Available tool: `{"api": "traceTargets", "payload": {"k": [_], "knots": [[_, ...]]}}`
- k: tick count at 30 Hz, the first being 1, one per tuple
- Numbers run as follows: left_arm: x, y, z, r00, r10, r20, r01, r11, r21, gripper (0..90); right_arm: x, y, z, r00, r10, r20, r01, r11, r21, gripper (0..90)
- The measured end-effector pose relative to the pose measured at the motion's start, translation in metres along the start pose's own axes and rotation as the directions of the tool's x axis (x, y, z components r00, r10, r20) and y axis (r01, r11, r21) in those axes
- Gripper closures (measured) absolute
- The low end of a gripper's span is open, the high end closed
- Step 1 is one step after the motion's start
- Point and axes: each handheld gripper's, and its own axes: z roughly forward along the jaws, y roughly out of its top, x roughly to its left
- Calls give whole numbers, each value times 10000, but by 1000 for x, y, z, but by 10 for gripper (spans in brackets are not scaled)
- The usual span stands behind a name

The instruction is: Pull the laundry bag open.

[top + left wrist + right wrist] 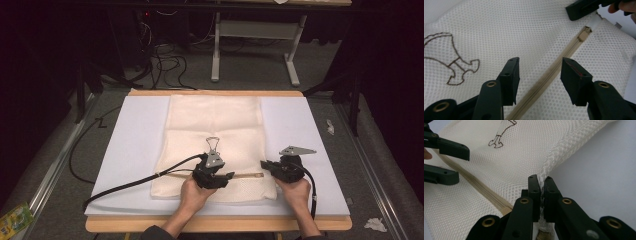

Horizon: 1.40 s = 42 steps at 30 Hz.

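A cream mesh bag [215, 130] lies flat on a white board, its tan zipper [247, 175] running along the near edge. My left gripper [540, 62] stands open, one jaw on each side of the zipper [554, 70], just above the mesh. The zipper's slider [584, 35] sits farther along, close to the right gripper [581, 10]. My right gripper [542, 178] is shut on a pinched fold of the bag's mesh edge [549, 170] at the zipper's end. From above, the left gripper [231, 176] and right gripper [263, 164] point toward each other.
The white board [135, 145] rests on a wooden tabletop [215, 224]. A brown stitched motif [454, 62] marks the bag. The left gripper's cable [125, 187] trails off to the left. Desk legs [216, 50] and cables stand beyond; paper scraps [375, 224] lie on the floor.
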Motion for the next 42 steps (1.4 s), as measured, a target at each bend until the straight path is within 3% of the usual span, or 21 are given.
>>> {"api": "traceTargets", "payload": {"k": [2,11,13,22,26,29,42], "knots": [[-2,2,3,9997,-106,228,108,9999,-68,505,-1,1,-1,10000,18,-79,-18,10000,-12,877],[-19,6,17,9982,423,418,-433,9988,244,515,1,6,-6,9995,59,-317,-64,9998,-161,879],[-21,5,17,9969,573,532,-575,9983,31,584,1,6,-8,9995,-72,-312,66,9998,-188,879],[-27,7,24,9960,331,828,-332,9994,-1,577,1,6,-8,9993,-72,-369,67,9999,-146,879],[-32,7,24,9941,568,919,-550,9983,-213,601,2,7,-9,9989,-40,-476,32,9998,-176,880],[-35,7,27,9926,421,1136,-402,9990,-190,604,3,8,-10,9983,-33,-586,18,9997,-257,880],[-38,6,39,9910,533,1230,-507,9984,-239,634,11,13,-11,9959,-188,-884,161,9994,-318,881]]}}
